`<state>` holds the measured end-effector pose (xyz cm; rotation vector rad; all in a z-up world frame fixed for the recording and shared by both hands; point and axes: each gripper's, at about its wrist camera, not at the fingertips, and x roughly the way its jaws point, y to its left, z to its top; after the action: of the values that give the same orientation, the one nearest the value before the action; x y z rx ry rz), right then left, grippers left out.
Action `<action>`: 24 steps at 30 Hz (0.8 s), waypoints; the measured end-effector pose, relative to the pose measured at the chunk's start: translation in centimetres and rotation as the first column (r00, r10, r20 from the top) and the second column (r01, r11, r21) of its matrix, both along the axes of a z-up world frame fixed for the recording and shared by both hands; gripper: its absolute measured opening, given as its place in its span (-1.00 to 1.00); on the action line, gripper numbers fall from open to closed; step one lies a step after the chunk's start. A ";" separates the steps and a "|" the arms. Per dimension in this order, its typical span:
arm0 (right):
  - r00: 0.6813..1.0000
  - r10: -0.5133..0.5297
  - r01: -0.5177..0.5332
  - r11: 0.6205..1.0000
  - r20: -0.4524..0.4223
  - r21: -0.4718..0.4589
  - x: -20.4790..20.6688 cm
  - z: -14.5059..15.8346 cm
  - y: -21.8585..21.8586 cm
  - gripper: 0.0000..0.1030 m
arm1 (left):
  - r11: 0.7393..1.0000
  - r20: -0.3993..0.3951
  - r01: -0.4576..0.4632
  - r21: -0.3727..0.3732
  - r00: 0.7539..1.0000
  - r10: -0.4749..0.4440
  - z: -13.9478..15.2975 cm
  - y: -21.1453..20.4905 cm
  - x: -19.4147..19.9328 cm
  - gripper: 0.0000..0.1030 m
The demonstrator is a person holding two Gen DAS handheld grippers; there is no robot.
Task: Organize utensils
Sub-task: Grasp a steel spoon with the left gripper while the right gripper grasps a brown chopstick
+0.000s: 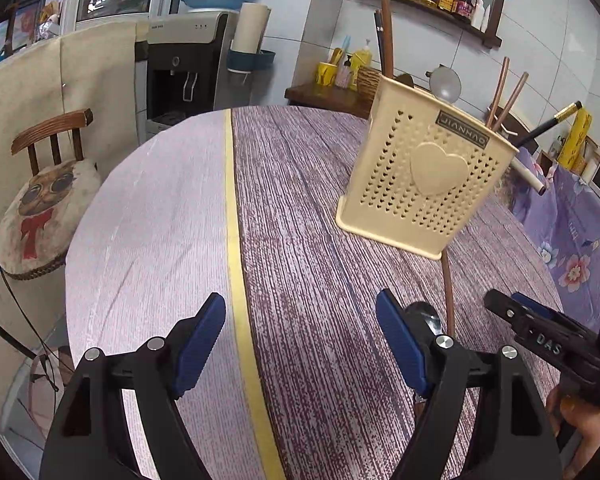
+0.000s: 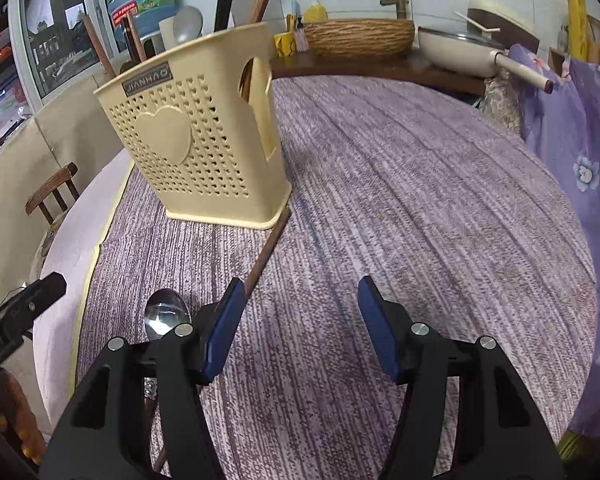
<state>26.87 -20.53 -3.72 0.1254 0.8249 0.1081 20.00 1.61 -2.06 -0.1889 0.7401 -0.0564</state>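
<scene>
I see a round table with a purple woven cloth (image 2: 420, 200). A cream plastic utensil holder with heart-shaped holes (image 1: 424, 176) stands upper right in my left view, several utensils standing inside. One brown chopstick (image 2: 266, 252) and one steel spoon (image 2: 166, 314) lie before it. My left gripper (image 1: 300, 344) and right gripper (image 2: 300, 328) hover released, empty.

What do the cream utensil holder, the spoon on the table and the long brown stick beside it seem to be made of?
Utensil holder: most likely moulded plastic, matte cream, with punched heart holes and a raised heart. Spoon: metal, probably stainless steel; its polished bowl mirrors the light. Brown stick, seemingly a chopstick: wood or wood-coloured plastic, with a smooth dull finish; the pictures cannot settle which.
</scene>
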 end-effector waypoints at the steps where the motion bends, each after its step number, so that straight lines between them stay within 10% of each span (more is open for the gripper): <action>1: 1.000 0.003 -0.003 1.000 -0.017 0.003 0.4 -0.3 0.3 0.01 | 1.000 -0.001 0.003 0.001 1.000 -0.003 -0.1 -0.1 0.0 0.47; 24: 0.991 0.089 -0.098 0.991 -0.104 -0.089 3.2 -1.9 2.8 -0.76 | 0.994 -0.051 0.109 0.014 0.993 -0.108 -1.2 -3.3 -0.2 0.47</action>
<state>30.12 -17.77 -5.61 0.0027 0.9343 0.1520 19.81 -1.64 -3.24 -0.1342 0.8002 -0.1492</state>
